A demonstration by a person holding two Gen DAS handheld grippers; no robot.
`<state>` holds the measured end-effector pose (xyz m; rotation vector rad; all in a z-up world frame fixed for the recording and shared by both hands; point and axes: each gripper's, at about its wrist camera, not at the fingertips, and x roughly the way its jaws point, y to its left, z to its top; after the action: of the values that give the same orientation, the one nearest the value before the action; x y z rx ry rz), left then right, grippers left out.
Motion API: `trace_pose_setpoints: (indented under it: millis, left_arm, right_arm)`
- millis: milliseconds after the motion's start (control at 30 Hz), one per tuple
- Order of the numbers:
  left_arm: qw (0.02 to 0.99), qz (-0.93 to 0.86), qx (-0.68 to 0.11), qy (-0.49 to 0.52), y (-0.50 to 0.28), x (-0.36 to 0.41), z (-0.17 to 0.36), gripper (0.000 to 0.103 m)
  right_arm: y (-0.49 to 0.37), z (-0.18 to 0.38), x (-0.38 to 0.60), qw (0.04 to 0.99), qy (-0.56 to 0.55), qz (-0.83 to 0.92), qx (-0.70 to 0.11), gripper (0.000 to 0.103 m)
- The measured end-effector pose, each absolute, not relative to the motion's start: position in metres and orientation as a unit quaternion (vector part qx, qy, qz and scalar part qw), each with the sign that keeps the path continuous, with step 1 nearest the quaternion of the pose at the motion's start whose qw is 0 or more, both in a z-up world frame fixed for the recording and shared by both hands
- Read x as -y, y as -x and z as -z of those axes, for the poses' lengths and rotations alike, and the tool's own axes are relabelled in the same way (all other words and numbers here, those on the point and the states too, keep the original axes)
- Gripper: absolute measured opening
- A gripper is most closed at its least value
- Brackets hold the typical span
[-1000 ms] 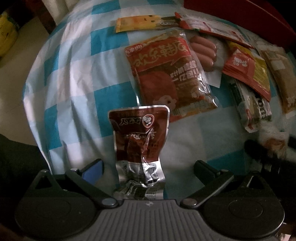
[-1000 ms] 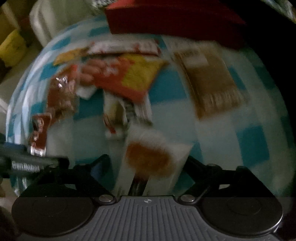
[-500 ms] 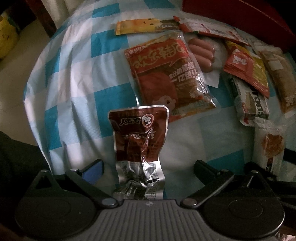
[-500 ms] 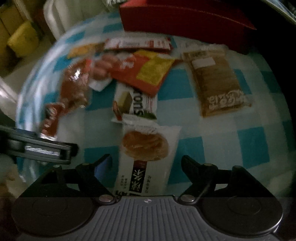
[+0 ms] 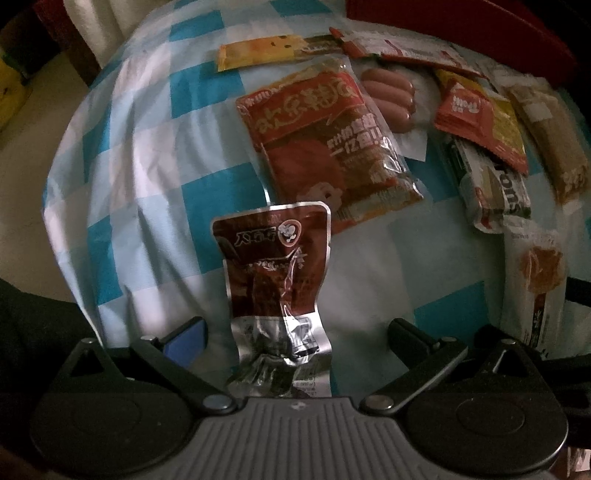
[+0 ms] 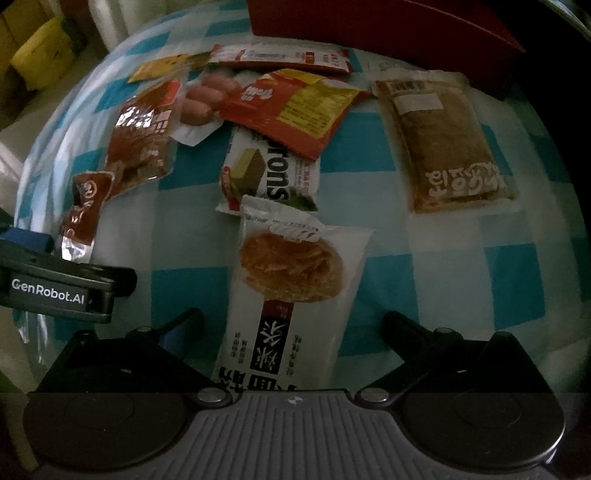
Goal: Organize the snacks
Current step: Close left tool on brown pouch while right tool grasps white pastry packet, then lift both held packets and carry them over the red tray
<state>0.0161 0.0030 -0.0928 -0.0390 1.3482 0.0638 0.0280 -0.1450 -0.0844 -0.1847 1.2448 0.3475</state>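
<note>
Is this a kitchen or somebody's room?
Probably a room at home, though I can't be sure. Snack packets lie on a blue-and-white checked cloth, a red box sits behind, and yellow boxes stand on the floor.

The white pastry packet [image 6: 295, 295] ran under the right gripper's body, its lower print hidden. A red box [image 6: 388, 26] was cropped by the frame's top edge.
</note>
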Motion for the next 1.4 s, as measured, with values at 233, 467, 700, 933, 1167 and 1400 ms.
trace_pose_setpoints:
  millis: [233,467,700,933,1167,1400]
  left_arm:
    - [0.772,-0.03,-0.635,0.014,-0.018,0.0,0.092,0.098]
    - [0.788,-0.037,-0.615,0.021,-0.013,-0.003,0.077,0.049]
    - [0.796,-0.038,-0.603,0.043,-0.013,-0.014,0.071,0.043]
    - [0.824,-0.026,-0.565,0.044,-0.007,-0.011,0.055,0.043]
    - [0.841,-0.007,-0.54,0.044,-0.01,-0.008,0.029,0.043]
    - [0.856,0.032,-0.511,0.07,-0.037,-0.003,0.015,0.043]
  right_arm:
    - [-0.011,0.08,0.137,0.797,0.108,-0.189,-0.564,0.09]
    - [-0.016,0.073,0.154,0.804,0.082,-0.175,-0.562,0.07]
    - [-0.027,0.075,0.152,0.803,0.063,-0.182,-0.563,0.061]
    - [-0.026,0.055,0.165,0.817,0.031,-0.188,-0.545,0.058]
    - [-0.036,0.031,0.165,0.836,0.018,-0.191,-0.514,0.057]
    - [-0.051,0.024,0.177,0.842,-0.017,-0.173,-0.51,0.057]
